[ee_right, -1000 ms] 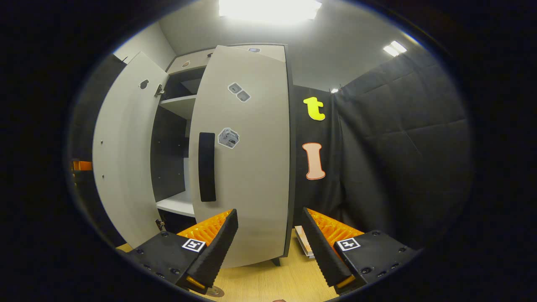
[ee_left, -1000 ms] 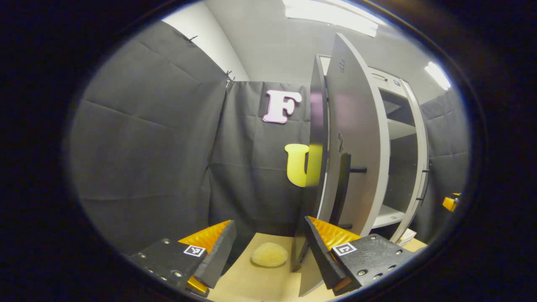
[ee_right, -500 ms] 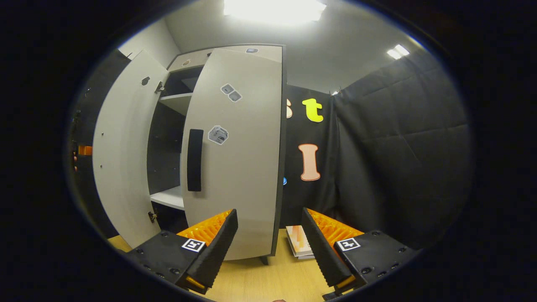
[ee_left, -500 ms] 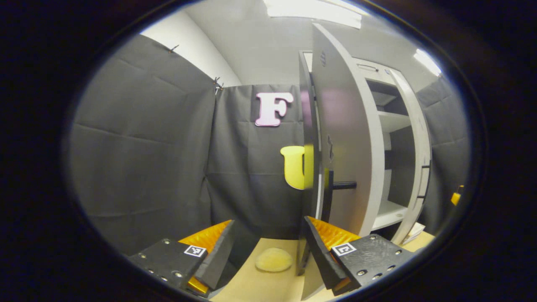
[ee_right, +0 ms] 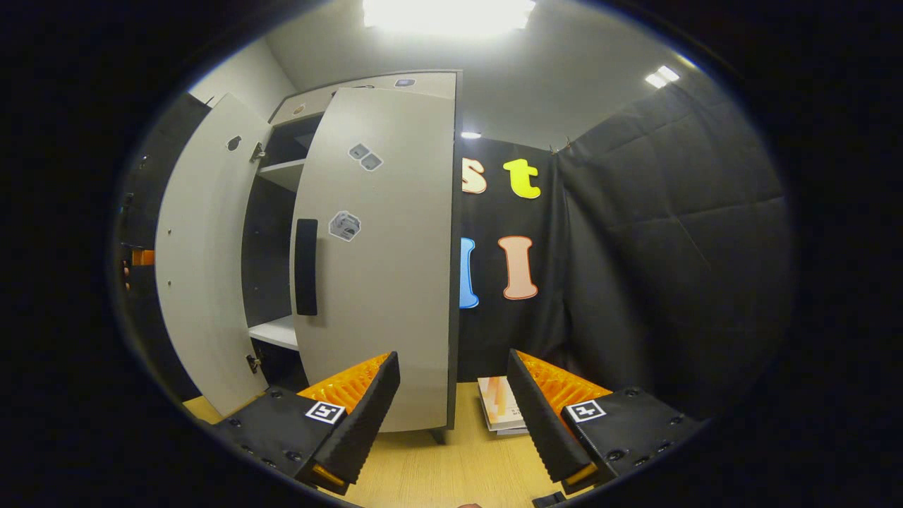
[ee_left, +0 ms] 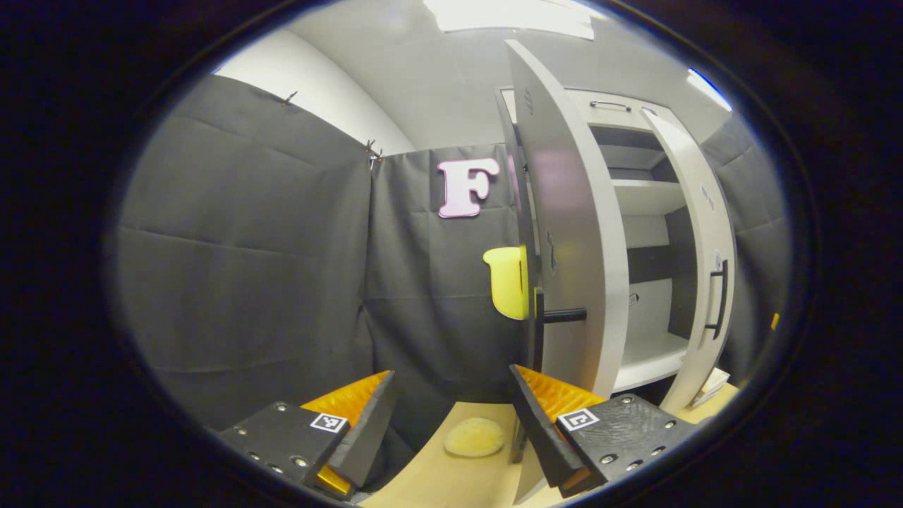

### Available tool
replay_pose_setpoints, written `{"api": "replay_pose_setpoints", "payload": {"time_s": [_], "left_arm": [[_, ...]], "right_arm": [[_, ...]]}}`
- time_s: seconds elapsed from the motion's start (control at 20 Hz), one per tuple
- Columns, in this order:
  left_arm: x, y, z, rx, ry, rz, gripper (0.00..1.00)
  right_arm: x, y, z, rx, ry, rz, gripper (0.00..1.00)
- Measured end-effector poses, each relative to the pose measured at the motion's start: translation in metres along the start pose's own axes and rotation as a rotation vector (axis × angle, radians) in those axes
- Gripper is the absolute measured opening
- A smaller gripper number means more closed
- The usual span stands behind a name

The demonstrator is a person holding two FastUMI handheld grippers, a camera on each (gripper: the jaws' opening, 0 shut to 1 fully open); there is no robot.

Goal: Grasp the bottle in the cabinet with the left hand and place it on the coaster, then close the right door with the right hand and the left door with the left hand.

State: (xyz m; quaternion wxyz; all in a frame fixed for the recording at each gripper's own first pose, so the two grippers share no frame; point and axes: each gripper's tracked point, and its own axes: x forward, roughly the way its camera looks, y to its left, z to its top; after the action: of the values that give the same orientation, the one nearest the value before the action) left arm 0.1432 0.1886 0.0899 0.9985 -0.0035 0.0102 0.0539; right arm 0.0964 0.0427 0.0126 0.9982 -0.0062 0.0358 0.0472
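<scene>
Cabinet (ee_right: 384, 85) stands on the wooden tabletop (ee_right: 451, 473), both doors partly open. Left hand-held gripper (ee_left: 451, 434) hangs low in front of the cabinet's left door (ee_left: 571, 240), jaws wide, nothing between them; the door's outer face and its dark handle (ee_left: 561, 315) sit just behind the right finger, contact cannot be told. A round pale coaster (ee_left: 474, 437) lies on the tabletop between the fingers, beside the left door's lower edge, nothing on it. Bottle is not identifiable on the white shelves (ee_left: 649, 356) inside the cabinet. Right hand-held gripper (ee_right: 451, 416) is also spread wide and empty, facing the right door (ee_right: 384, 254), which is swung most of the way in with its black handle (ee_right: 306, 267) toward the gap. A small stack of booklets (ee_right: 499, 413) lies on the tabletop right of the cabinet's foot.
</scene>
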Motion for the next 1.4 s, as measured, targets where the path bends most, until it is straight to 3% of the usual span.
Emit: {"api": "replay_pose_setpoints", "payload": {"time_s": [0.45, 0.8, 1.1, 1.35, 1.4], "left_arm": [[-0.017, -0.031, 0.001, -0.004, -0.01, -0.023, 0.94], [-0.023, -0.066, 0.004, -0.014, -0.027, -0.088, 0.92], [-0.023, -0.091, -0.001, -0.023, -0.042, -0.097, 0.92], [-0.02, -0.117, -0.002, -0.06, -0.046, -0.148, 0.92], [-0.018, -0.126, -0.002, -0.065, -0.048, -0.163, 0.94]], "right_arm": [[0.003, 0.009, -0.001, -0.004, 0.0, 0.084, 0.98], [0.003, 0.001, -0.004, -0.005, 0.009, 0.085, 0.98], [-0.003, -0.016, -0.002, -0.004, 0.013, 0.07, 1.0], [-0.008, -0.032, -0.004, 0.007, 0.026, 0.042, 0.94], [-0.008, -0.033, -0.006, 0.013, 0.031, 0.043, 0.98]]}}
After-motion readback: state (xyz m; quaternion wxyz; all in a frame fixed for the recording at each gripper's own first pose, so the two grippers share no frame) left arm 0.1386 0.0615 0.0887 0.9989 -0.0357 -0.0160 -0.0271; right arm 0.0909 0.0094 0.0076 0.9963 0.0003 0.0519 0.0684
